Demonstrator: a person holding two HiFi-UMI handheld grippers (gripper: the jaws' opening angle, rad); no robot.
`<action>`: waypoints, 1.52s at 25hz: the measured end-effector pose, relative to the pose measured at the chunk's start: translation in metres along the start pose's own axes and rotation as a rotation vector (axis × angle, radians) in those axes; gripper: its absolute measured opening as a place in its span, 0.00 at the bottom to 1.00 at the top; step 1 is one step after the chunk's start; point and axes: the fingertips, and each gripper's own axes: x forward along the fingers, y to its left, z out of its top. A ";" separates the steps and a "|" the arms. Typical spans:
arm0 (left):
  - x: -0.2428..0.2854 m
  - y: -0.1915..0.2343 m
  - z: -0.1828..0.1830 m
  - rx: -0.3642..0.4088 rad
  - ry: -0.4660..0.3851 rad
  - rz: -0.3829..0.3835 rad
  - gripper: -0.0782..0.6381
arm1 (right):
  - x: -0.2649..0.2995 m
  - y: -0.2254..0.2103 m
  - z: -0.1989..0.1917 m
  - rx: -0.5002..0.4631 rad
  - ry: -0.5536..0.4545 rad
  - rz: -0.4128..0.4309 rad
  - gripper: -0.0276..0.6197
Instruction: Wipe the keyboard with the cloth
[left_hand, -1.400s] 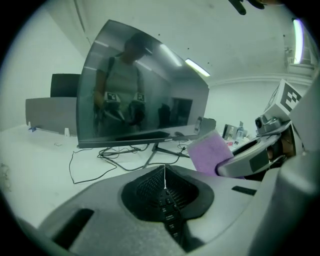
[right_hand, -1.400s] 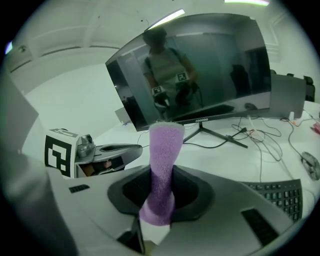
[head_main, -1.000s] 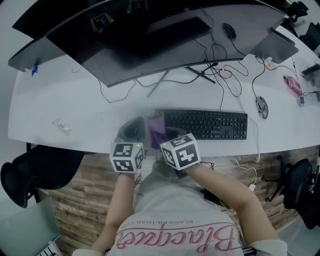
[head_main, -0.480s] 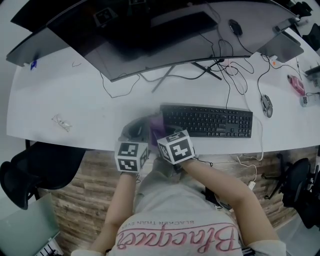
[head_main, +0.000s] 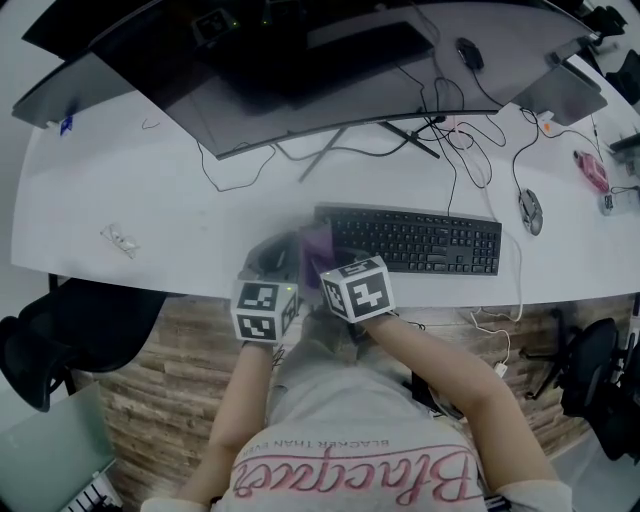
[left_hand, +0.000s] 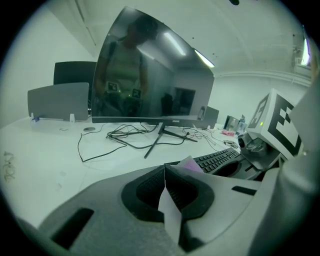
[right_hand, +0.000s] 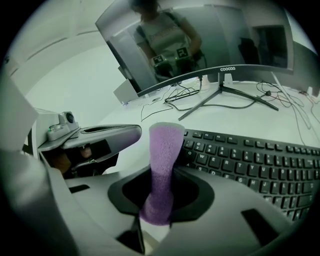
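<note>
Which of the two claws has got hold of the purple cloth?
The right claw: the purple cloth stands pinched between its jaws, beside the keyboard. The left claw is shut, with nothing seen between its jaws.

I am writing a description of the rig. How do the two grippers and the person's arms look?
The left gripper and right gripper are both grey, with broad rounded jaws lined by dark ribbed pads. Each carries a white cube with black square markers. The arms are bare, and the person wears a light short-sleeved shirt with pink lettering.
</note>
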 end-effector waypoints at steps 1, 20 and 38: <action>0.001 -0.003 0.001 0.002 -0.002 -0.001 0.12 | -0.002 -0.003 -0.001 0.008 0.000 -0.002 0.18; 0.031 -0.068 -0.002 0.039 0.039 -0.055 0.12 | -0.042 -0.061 -0.019 0.059 -0.019 -0.040 0.18; 0.073 -0.141 0.005 0.085 0.060 -0.149 0.12 | -0.088 -0.127 -0.040 0.114 -0.046 -0.086 0.18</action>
